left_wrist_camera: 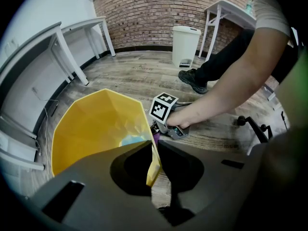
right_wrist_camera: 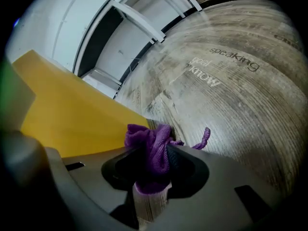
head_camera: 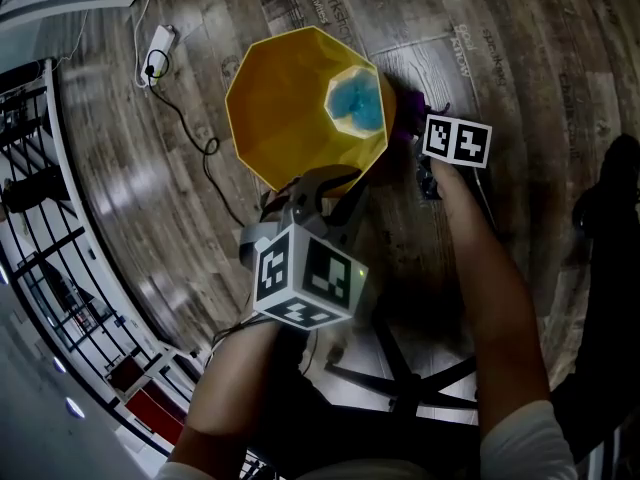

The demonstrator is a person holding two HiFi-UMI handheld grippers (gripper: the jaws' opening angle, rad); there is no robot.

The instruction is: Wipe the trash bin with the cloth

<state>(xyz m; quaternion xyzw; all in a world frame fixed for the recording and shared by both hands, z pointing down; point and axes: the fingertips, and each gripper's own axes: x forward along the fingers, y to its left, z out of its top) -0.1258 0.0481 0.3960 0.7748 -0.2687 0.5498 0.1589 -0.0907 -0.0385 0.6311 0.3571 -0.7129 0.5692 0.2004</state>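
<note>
The left gripper has its jaws nearly together on the thin yellow wall of the bin, pinching the near rim with one jaw inside and one outside; it points steeply down onto that edge. The right gripper has its jaws clamped on a bunched purple cloth; the cloth bulges ahead of the tips, and one loose corner trails to the right; it lies against the bin's outer wall, low down, close to the wooden floor. In the head view that spot is on the bin's right side; the many-sided bin stands on the floor with its mouth open upward, and a light-blue patch shows at its bottom. A black cable runs over the floor to the bin's left and reaches a white power strip; farther off, a white pedal bin stands before a brick wall.
</note>
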